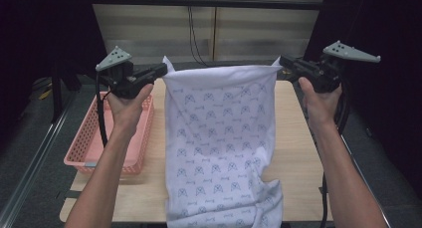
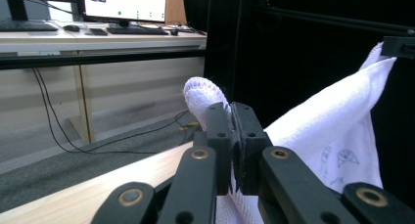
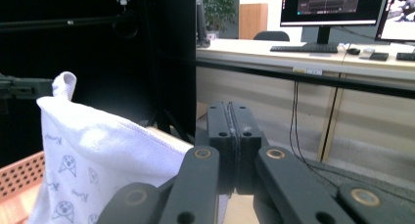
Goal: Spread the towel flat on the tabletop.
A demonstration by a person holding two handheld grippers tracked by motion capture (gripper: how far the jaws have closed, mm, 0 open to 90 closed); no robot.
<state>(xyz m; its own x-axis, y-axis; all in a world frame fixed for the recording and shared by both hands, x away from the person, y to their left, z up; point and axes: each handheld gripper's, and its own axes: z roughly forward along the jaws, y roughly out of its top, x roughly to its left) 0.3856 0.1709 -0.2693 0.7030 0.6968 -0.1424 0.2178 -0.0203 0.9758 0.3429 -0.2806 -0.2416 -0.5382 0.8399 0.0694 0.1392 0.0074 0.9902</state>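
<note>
- White terry towel (image 1: pixel 221 138), printed with small grey figures, hangs in front of me from my two grippers; its lower end lies bunched on the near edge of the wooden table (image 1: pixel 293 153) and spills just over it.
- My forearms come up from the near side, spread wide, wrists bent back, each hand (image 1: pixel 128 106) wrapped around a gripper handle at about the same height above the table.
- My left gripper (image 1: pixel 161 70) points inward to the right, its jaws pressed together on the towel's top left corner; in the left gripper view that corner pokes up as a rounded tuft (image 2: pixel 203 94) just past the black fingertips (image 2: pixel 218 116).
- My right gripper (image 1: pixel 283 61) points inward to the left, jaws pinched on the top right corner; in the right gripper view the pads (image 3: pixel 244 121) meet with just a thin line of cloth between them, and the towel (image 3: pixel 98 160) runs off to the far gripper.
- Between the two grips the top hem is pulled nearly straight, with a slight sag.
- Left of the towel, a pink perforated plastic basket (image 1: pixel 87 143) sits on the table's left edge, beside my left forearm and apart from the cloth.
- Bare tabletop shows on both sides of the towel, wider on the right.
- Beyond the table stand a pale panelled wall and a dark horizontal bar (image 1: pixel 209 1), with black curtains at either side.
</note>
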